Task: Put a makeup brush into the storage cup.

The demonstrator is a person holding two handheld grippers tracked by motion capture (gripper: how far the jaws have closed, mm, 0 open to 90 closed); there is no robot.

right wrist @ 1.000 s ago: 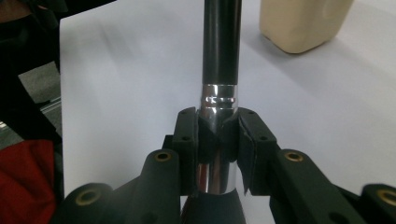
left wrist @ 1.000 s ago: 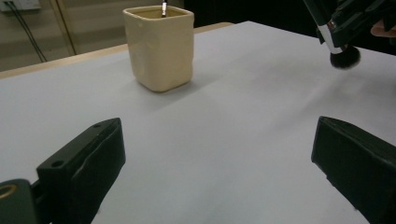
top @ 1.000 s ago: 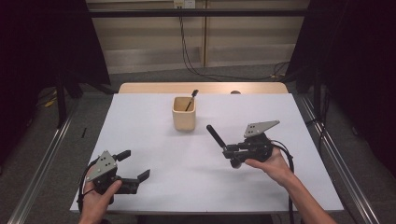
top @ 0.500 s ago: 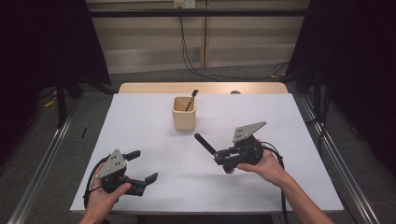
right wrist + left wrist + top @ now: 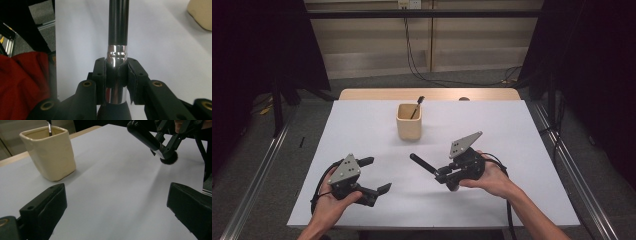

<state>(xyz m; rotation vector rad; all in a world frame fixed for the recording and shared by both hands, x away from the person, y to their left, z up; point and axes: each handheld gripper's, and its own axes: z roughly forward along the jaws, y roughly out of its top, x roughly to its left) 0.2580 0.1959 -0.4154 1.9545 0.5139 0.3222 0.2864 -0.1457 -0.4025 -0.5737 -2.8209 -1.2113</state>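
Observation:
My right gripper is shut on a black make-up brush at its silver ferrule, right of the table's middle. The handle points left and away, toward the cream cup. In the left gripper view the brush's dark bristle head hangs just above the white table. A thin brush stands in the cup. My left gripper is open near the front left, nothing between its jaws, aimed at the cup and the held brush.
The white table top ends in a wooden strip at the back. Metal rails run along the floor on both sides. A red cloth lies below the table edge in the right gripper view.
My right gripper has carried the brush left and toward the near edge. My left gripper has shifted right and slightly up. Neither grip has changed.

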